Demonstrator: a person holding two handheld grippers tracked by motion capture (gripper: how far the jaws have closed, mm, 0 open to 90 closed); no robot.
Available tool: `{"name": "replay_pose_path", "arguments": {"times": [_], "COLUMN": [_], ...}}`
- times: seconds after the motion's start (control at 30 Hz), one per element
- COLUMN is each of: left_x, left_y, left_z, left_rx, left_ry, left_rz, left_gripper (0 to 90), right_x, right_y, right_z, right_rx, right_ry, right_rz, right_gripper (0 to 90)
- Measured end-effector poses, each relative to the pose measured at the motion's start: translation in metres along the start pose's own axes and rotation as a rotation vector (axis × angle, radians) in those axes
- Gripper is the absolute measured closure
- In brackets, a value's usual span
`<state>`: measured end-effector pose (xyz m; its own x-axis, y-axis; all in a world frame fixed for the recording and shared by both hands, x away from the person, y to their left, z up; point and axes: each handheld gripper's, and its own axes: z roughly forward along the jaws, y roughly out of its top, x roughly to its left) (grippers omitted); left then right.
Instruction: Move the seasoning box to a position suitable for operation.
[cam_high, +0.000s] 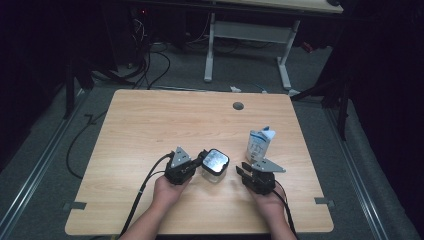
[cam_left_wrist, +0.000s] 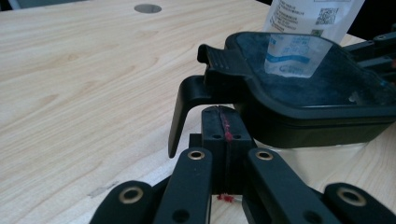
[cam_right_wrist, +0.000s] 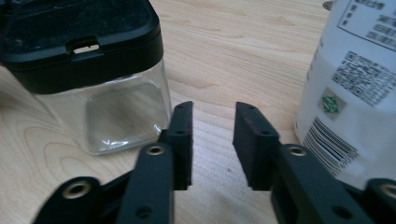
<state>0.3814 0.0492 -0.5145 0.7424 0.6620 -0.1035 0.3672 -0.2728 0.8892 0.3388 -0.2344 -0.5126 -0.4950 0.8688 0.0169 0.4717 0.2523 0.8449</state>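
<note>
Clear glass and black plastic make up the square jar with the hinged lid (cam_high: 214, 164), which stands near the table's 6 o'clock edge, between your two hands. Your left gripper (cam_high: 196, 163) comes at it from 9 o'clock; in the left gripper view its jaws are pressed together with nothing between them, just under the lid's raised latch tab (cam_left_wrist: 187, 112). Your right gripper (cam_high: 243, 170) sits at the jar's 3 o'clock, jaws spread apart and holding nothing, near the jar but not touching it. The white paper carton with blue print (cam_high: 260, 145) stands upright just beyond that gripper, at about 1 o'clock from the jar, on the pale wooden table (cam_high: 150, 120).
</note>
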Motion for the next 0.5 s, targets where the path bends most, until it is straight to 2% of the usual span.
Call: {"name": "replay_pose_path", "arguments": {"times": [0.07, 0.13, 0.27, 0.37, 0.5], "left_x": [-0.001, 0.0, 0.003, 0.007, 0.009], "left_y": [-0.001, -0.003, -0.008, -0.006, -0.002], "left_z": [0.0, -0.003, -0.017, -0.032, -0.036], "left_rx": [0.001, 0.004, -0.007, -0.034, -0.047], "left_ry": [0.012, 0.022, 0.049, 0.068, 0.07], "left_rz": [0.002, 0.0, -0.003, -0.023, -0.043], "left_gripper": [89.8, 89.8, 89.8, 89.7, 88.8], "right_x": [0.0, 0.0, 0.005, 0.01, 0.015], "right_y": [0.002, 0.005, 0.012, 0.014, 0.016], "right_z": [0.005, 0.013, 0.024, 0.028, 0.03], "right_rx": [0.0, 0.017, 0.01, 0.014, 0.01], "right_ry": [0.006, 0.022, 0.025, 0.027, 0.03], "right_rz": [-0.003, -0.011, -0.015, -0.02, -0.029], "right_gripper": [83.7, 89.9, 89.7, 89.2, 88.9]}}
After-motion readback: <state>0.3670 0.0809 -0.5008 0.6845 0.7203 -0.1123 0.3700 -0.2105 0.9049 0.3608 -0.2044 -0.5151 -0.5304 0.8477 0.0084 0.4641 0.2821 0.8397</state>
